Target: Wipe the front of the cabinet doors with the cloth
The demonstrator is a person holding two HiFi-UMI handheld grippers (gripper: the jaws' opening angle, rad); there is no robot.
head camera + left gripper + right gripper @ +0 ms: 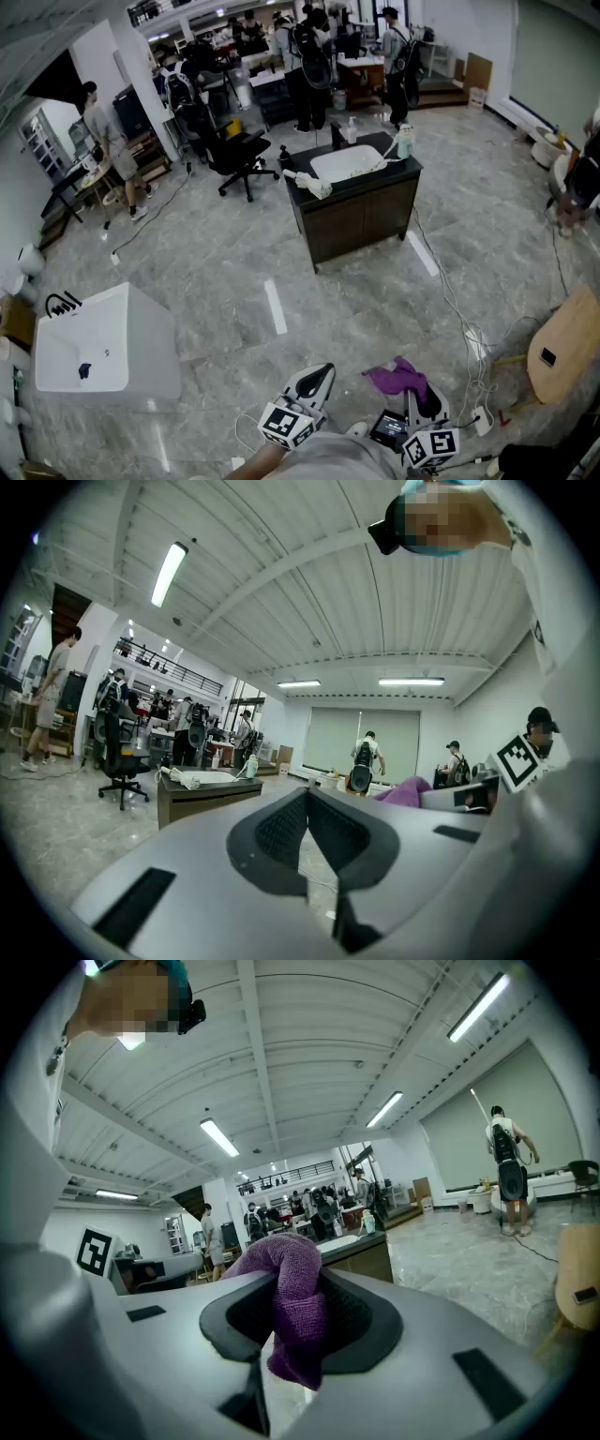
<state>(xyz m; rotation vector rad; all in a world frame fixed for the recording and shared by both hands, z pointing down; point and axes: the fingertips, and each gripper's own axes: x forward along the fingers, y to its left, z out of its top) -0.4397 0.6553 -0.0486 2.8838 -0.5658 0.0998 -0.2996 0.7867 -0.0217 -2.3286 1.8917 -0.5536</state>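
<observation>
Nearest, the right tool pinches a crumpled purple terry cloth between its pads, a wad bunched out ahead, likely to serve as the wiping face. Beside it, the left tool is pressed together on nothing, seemingly spare. Both hang over the grey stone floor, well apart from the dark wooden sink cabinet, whose doors face this way, not yet wiped
</observation>
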